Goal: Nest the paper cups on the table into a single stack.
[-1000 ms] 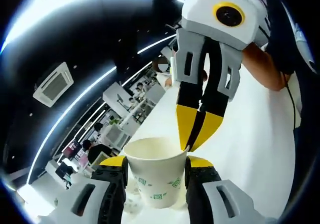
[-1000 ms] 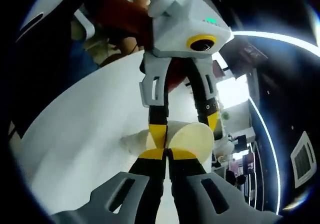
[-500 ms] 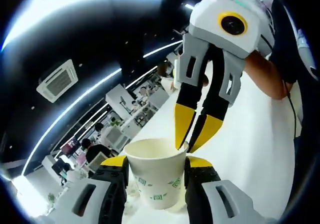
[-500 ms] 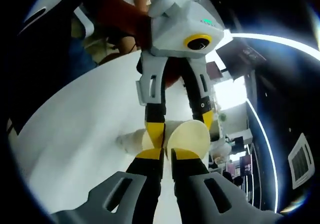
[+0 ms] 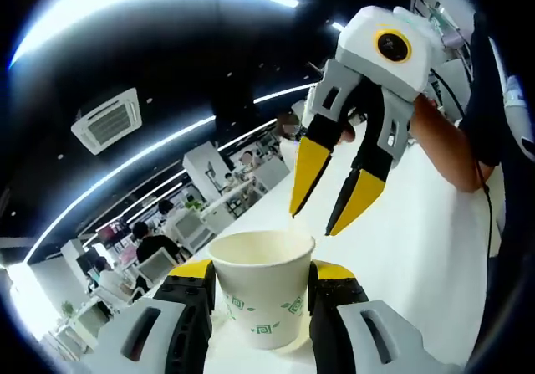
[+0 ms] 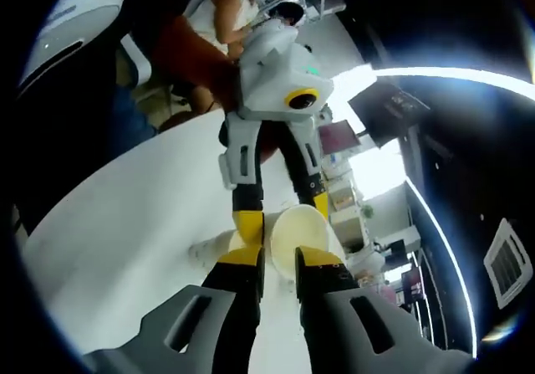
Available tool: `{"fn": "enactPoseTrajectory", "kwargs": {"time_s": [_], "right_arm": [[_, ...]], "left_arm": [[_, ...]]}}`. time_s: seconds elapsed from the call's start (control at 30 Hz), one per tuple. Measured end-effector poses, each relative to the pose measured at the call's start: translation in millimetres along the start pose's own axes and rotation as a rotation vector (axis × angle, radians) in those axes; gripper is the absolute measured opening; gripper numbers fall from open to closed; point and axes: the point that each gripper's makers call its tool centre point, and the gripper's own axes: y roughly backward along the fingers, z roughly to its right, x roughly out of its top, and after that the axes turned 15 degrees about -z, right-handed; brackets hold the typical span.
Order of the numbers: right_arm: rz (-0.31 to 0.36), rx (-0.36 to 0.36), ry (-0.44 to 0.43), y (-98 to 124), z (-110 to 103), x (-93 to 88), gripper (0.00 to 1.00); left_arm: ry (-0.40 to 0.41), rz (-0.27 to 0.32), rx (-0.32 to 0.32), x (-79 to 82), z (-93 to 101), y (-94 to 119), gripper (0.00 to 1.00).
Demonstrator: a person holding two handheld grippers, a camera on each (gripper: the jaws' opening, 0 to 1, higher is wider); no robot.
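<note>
A white paper cup (image 5: 262, 294) with green print stands upright between the jaws of my left gripper (image 5: 262, 274), which is shut on its sides. My right gripper (image 5: 315, 220) hangs just above and behind the cup's rim with its yellow-tipped jaws spread apart and holding nothing. In the right gripper view, the open right gripper (image 6: 280, 258) points at the cup's mouth (image 6: 297, 236), and the left gripper (image 6: 284, 219) clasps the cup from the far side. The cup's body (image 6: 209, 247) reaches out to the left there. I cannot tell whether other cups are nested inside.
The white table (image 5: 426, 257) spreads below and to the right. A person's arm (image 5: 447, 140) holds the right gripper. Desks and seated people (image 5: 155, 244) fill the office far behind.
My right gripper was shut at the cup's rim a second ago. It has since opened and drawn up and back from the cup. The left gripper kept its hold.
</note>
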Motion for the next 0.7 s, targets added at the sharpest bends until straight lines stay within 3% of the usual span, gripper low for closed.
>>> {"fn": "enactPoseTrajectory", "kwargs": {"time_s": [0.43,0.7], "right_arm": [[0.273,-0.019,-0.258,11.2,38.5,6.6,0.2],[0.372,0.004,-0.372,12.1,48.2,1.0,0.26]], "left_arm": [[0.288,0.121,-0.038,-3.0,-16.3,10.3,0.47],[0.351,0.177,-0.057,-1.9,-16.4,13.8,0.47]]}}
